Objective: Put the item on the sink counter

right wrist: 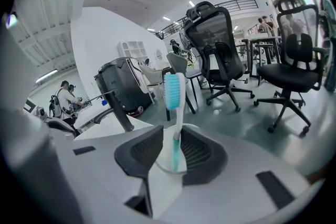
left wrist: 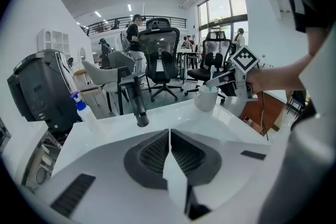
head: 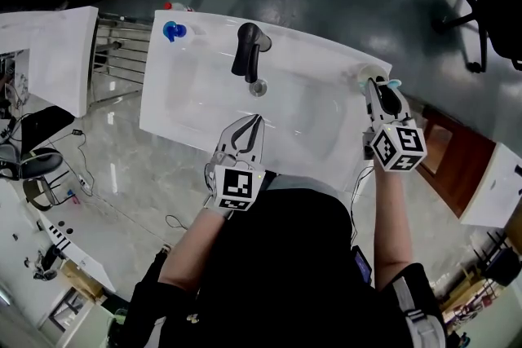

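Since my left gripper (left wrist: 169,132) has nothing to carry, it hovers pinched closed and empty, short of the black faucet (head: 249,49). Rightward, the jaws of my right gripper (right wrist: 172,129) stand narrowly apart around the toothbrush (right wrist: 175,107), which the white cup (left wrist: 206,98) props upright on the corner of the sink counter (head: 326,53).

The left gripper (left wrist: 169,132) has its two dark jaws pressed together with nothing between them, and it points over the white sink counter (left wrist: 173,113) toward the black faucet (left wrist: 137,105) standing just beyond. On the far right corner of the counter stands a white cup (left wrist: 206,99), and the right gripper (left wrist: 214,81), held by a person's arm (left wrist: 286,73) that comes in from the right, hangs just above it with its marker cube turned upward. At the far left edge a spray bottle (left wrist: 83,111) with a blue top stands in front of a dark grey bin (left wrist: 44,89), and black office chairs (left wrist: 164,55) are on the floor behind the counter.
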